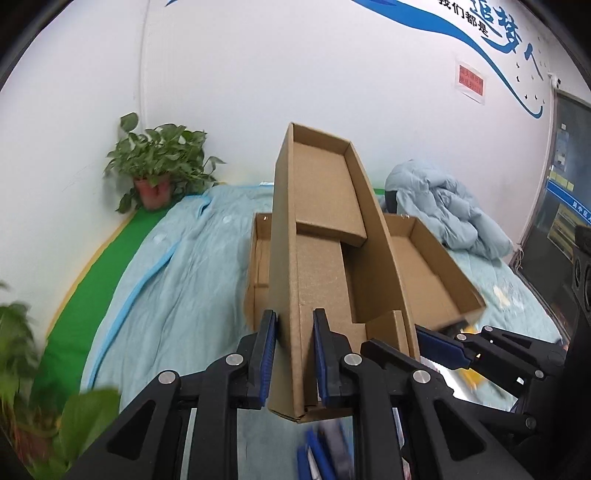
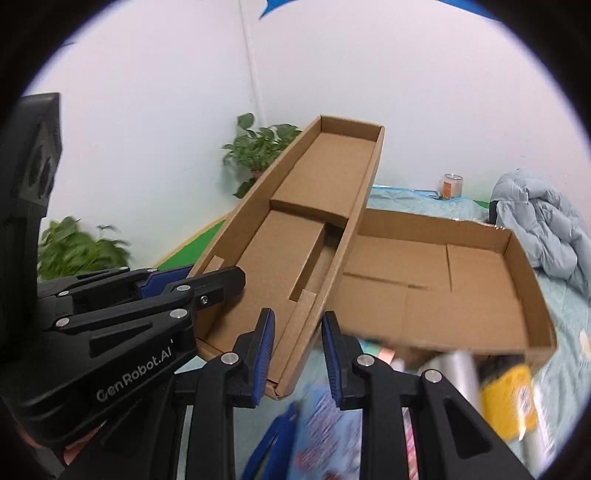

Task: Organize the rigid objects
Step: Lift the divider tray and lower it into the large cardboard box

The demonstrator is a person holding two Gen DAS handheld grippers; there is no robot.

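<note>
Left gripper (image 1: 294, 354) clamped, fingers angled upward; right gripper (image 2: 297, 356) likewise.

My jaws are black with blue pads; the cardboard tray (image 1: 321, 206) is plain brown, the bedspread (image 1: 177, 266) pale blue, the mat (image 1: 99, 273) green.

White wall (image 1: 258, 74) carries blue painted lettering (image 1: 498, 29) and a red notice (image 1: 471, 80). A potted plant (image 1: 159, 170) in a pink pot stands at the wall, on the green mat (image 1: 92, 277) beside the light blue bedspread (image 1: 184, 266). A pale blue padded jacket (image 2: 543, 229) lies crumpled on the bedspread, with an orange-labelled jar (image 2: 452, 185) near the wall.
</note>
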